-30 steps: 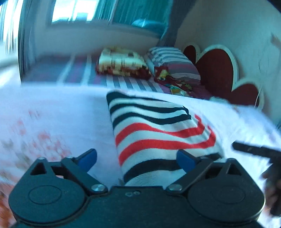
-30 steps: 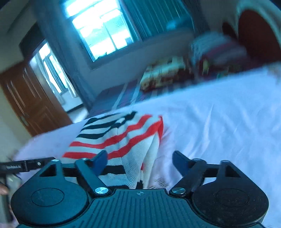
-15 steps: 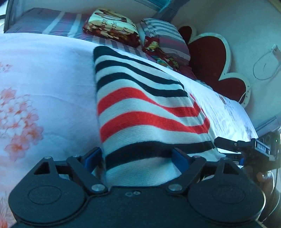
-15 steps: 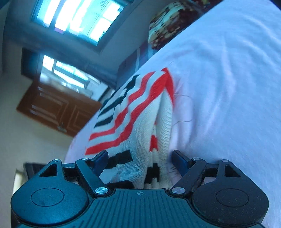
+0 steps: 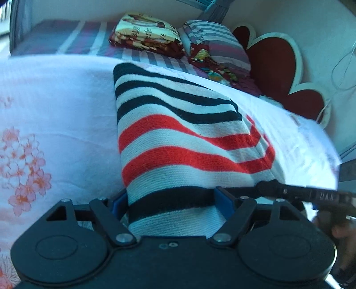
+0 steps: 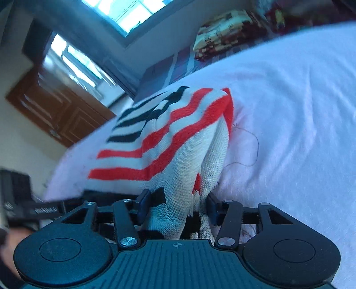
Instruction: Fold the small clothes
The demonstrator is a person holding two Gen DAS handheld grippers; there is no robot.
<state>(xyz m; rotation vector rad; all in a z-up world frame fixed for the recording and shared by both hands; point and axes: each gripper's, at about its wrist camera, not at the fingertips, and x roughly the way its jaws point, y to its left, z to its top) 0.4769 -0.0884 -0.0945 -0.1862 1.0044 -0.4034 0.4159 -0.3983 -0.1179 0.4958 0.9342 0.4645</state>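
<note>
The bed (image 5: pixel 55 106) wears a white sheet (image 6: pixel 289 100) printed with orange flowers (image 5: pixel 24 164) to the left of the striped knit (image 5: pixel 178 137), which lies directly on the sheet. Beyond the knit's far end a striped cover (image 5: pixel 89 37) shows, and on it rest a folded patterned blanket (image 5: pixel 144 33) and, just right of that, a striped pillow (image 5: pixel 215 44). A loose dark thread (image 6: pixel 251 151) curls on the sheet beside the knit's right edge.

Daylight pours through a bright window (image 6: pixel 124 15) above a brown panelled wooden door (image 6: pixel 55 106), while across the white floral bedsheet (image 5: pixel 44 115) a folded patterned blanket (image 5: pixel 144 33) and a striped pillow (image 5: pixel 215 42) sit by the dark red, cream-edged headboard (image 5: pixel 276 73) against a pale wall (image 5: pixel 322 33).
</note>
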